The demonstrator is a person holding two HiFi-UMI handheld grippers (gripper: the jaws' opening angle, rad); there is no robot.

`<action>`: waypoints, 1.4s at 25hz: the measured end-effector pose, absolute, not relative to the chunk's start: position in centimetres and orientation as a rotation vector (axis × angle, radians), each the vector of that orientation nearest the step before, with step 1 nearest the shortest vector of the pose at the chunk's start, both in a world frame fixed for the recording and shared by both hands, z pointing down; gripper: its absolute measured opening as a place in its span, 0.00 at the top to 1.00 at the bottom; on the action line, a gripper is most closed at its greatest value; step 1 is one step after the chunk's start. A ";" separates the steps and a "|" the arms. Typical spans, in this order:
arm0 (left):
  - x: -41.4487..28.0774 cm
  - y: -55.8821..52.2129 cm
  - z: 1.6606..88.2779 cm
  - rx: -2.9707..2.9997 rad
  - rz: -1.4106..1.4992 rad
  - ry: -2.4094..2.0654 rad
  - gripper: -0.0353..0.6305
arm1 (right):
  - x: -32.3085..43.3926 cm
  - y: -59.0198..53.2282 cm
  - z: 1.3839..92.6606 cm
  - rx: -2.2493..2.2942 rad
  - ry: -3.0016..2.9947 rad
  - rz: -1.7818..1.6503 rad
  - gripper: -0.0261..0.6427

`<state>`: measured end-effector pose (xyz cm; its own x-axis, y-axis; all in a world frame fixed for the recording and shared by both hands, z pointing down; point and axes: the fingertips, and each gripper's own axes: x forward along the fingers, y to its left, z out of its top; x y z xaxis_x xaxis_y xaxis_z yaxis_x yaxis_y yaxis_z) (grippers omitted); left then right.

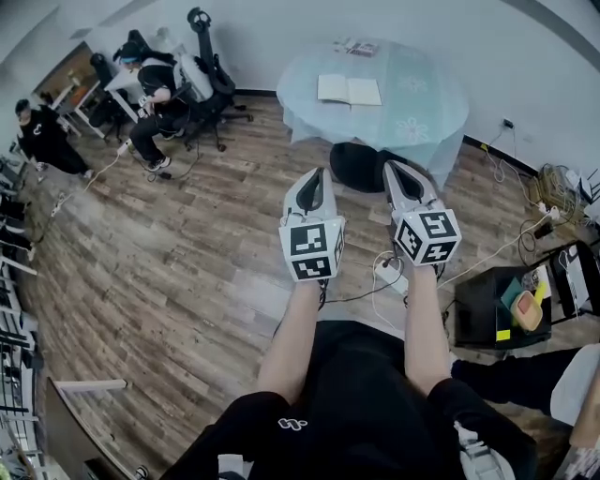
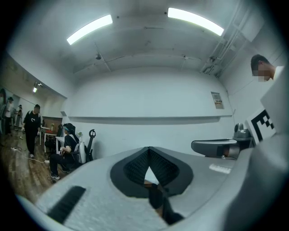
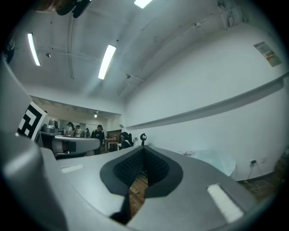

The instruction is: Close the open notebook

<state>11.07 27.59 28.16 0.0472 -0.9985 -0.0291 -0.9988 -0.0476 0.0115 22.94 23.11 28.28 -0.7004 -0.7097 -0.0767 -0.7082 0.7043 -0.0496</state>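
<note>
The open notebook (image 1: 349, 90) lies flat on a round table (image 1: 427, 112) at the far side of the room, its two pale pages spread. It is placed left of the table's middle. The table is draped with a pale green cloth (image 1: 412, 141) and is set close to a white wall (image 1: 394, 19). A dark rounded object (image 1: 361, 167), perhaps a stool or a cushion, is seen on the floor at the table's near edge.

The left gripper (image 1: 316, 174) and the right gripper (image 1: 392, 167) are held side by side and level, out in front of the person and above the wooden floor (image 1: 187, 253). Both are pointed towards the table and are well apart from the notebook. In the left gripper view, the jaws are brought together at their tips and nothing is held between them. In the right gripper view, the jaws are likewise pressed together and empty, and a strip of floor shows through the gap behind the tips.

At the far left of the head view, a seated person (image 1: 150, 94) is seen among office chairs (image 1: 211, 80), and a standing person (image 1: 42, 136) is seen beyond. On the right a black box (image 1: 478, 309) is set on the floor, with cables (image 1: 506, 248) trailing past it.
</note>
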 end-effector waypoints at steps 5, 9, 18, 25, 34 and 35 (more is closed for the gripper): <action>10.2 26.8 27.7 -2.254 0.076 2.171 0.94 | 22.1 22.4 27.9 -1.127 2.820 -0.023 0.94; 9.6 25.9 27.7 -2.262 0.111 2.171 0.94 | 21.7 21.5 28.1 -1.113 2.821 -0.018 0.94; 8.1 20.6 28.6 -2.309 0.159 2.132 0.94 | 21.6 16.4 28.4 -1.154 2.765 0.014 0.94; 5.2 10.8 29.8 -2.343 0.161 2.122 0.94 | 19.6 6.7 29.1 -1.208 2.734 0.024 0.94; -2.8 -6.5 32.5 -2.427 0.022 2.147 0.94 | 11.1 -9.5 32.3 -1.288 2.755 -0.054 0.94; -3.7 -8.5 33.2 -2.440 -0.010 2.144 0.94 | 10.1 -11.5 33.1 -1.304 2.755 -0.080 0.94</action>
